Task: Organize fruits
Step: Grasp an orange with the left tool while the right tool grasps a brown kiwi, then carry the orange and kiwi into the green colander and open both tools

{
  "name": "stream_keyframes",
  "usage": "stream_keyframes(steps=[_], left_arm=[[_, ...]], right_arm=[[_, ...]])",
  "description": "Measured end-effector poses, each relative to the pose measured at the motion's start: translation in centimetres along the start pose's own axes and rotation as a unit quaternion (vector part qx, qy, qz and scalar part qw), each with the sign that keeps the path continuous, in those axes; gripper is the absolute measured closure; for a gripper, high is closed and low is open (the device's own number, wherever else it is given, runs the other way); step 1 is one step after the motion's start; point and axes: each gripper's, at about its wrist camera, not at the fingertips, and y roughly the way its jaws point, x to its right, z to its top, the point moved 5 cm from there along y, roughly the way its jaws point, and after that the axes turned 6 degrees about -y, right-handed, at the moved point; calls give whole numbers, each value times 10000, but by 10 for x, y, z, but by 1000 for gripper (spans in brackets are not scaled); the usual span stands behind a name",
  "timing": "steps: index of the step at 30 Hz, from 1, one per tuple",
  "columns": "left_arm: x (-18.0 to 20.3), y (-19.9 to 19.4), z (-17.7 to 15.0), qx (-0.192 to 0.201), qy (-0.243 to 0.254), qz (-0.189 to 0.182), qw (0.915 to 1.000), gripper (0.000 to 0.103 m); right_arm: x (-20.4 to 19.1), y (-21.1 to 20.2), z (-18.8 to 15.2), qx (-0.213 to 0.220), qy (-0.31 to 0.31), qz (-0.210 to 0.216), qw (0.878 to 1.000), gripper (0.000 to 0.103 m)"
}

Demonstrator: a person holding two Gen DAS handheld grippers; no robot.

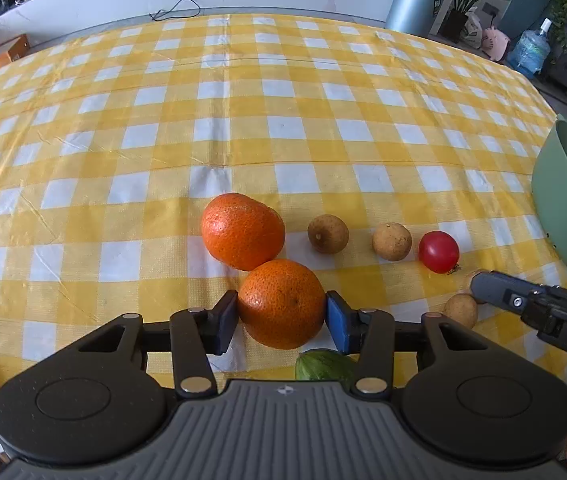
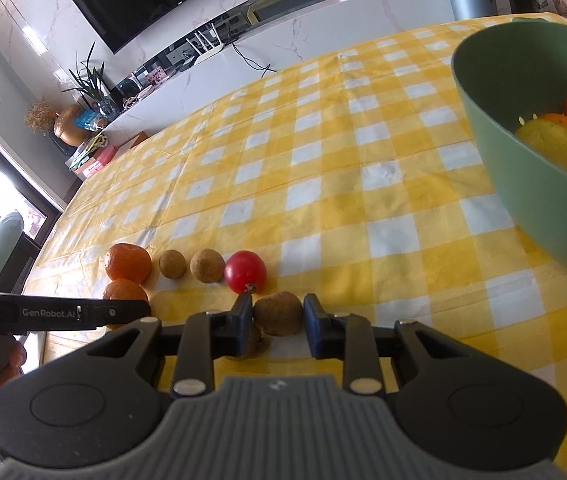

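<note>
Jaws: left gripper [image 1: 281, 316] clamped on near orange [image 1: 281, 304]; right gripper [image 2: 277, 314] closed on brown fruit [image 2: 278, 313]. Adjacent: second orange [image 1: 242, 231] touching behind, tomato [image 2: 245, 271] ahead, green bowl [image 2: 523, 184] far right on worktop [image 1: 243, 120].

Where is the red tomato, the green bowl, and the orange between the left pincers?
red tomato [image 1: 438, 251]: left wrist view, middle of its shiny skin.
green bowl [image 2: 531, 184]: right wrist view, its outer wall.
near orange [image 1: 281, 303]: left wrist view, centre of its peel, between the pads.
</note>
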Motion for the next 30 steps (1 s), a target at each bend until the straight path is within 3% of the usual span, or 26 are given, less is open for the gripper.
stream_keyframes(steps=[9, 14, 30], left_arm=[[17, -26, -2, -1, 154, 210, 9997, 51], [38, -44, -2, 264, 194, 247, 9992, 51], [169, -96, 13, 765, 970, -634, 9903, 52]], right_arm=[[3, -37, 16, 288, -41, 67, 9996, 79], [7, -58, 20, 439, -173, 55, 9989, 79], [40, -145, 44, 797, -1243, -284, 9886, 79]])
